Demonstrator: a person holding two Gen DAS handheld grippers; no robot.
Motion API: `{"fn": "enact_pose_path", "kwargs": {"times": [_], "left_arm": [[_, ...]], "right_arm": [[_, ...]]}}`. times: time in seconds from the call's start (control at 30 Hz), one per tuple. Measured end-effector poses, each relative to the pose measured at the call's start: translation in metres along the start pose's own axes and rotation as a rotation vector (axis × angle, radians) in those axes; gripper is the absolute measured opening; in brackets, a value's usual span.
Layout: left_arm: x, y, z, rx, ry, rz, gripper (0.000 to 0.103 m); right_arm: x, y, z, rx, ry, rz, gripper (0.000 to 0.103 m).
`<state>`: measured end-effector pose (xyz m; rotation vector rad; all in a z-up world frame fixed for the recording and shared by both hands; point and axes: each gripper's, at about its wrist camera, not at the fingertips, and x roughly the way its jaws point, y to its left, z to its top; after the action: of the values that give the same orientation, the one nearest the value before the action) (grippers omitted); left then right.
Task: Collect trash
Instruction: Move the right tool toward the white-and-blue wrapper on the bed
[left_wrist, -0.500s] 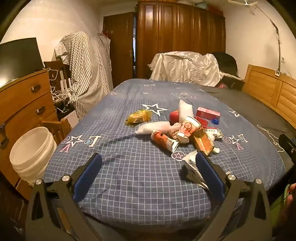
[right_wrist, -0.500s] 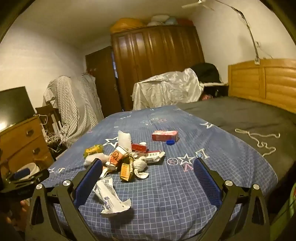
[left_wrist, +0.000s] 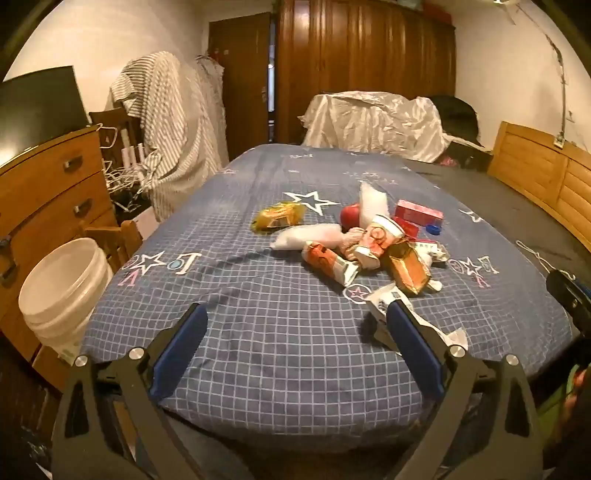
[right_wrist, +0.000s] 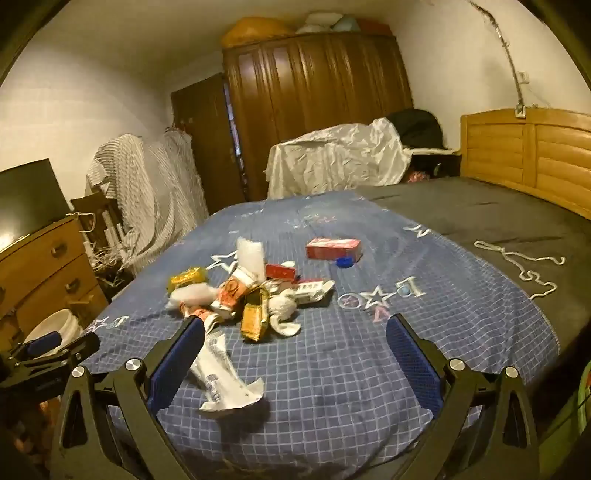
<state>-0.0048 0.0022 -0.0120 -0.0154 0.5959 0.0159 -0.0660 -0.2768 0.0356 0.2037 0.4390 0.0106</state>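
A heap of trash lies on the blue checked bedspread: a yellow snack packet, a white plastic bag, an orange wrapper, a crushed paper cup, a gold carton, a red box and a white crumpled wrapper. My left gripper is open and empty over the bed's near edge. My right gripper is open and empty; the white wrapper lies by its left finger. A white bucket stands on the floor at the left.
A wooden dresser stands beside the bucket. A striped cloth hangs behind it. A wooden headboard bounds the right side. A white cord lies on the dark sheet. A wardrobe stands at the back.
Both grippers have edged slightly forward towards the trash heap. Both stay open and empty. The trash has not moved.
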Motion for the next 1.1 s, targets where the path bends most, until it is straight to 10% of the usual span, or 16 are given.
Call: {"fn": "enact_pose_path", "kwargs": {"times": [1.1], "left_arm": [[0.004, -0.003, 0.000, 0.078, 0.004, 0.089, 0.097]], "right_arm": [[-0.006, 0.010, -0.001, -0.065, -0.010, 0.066, 0.098]]}}
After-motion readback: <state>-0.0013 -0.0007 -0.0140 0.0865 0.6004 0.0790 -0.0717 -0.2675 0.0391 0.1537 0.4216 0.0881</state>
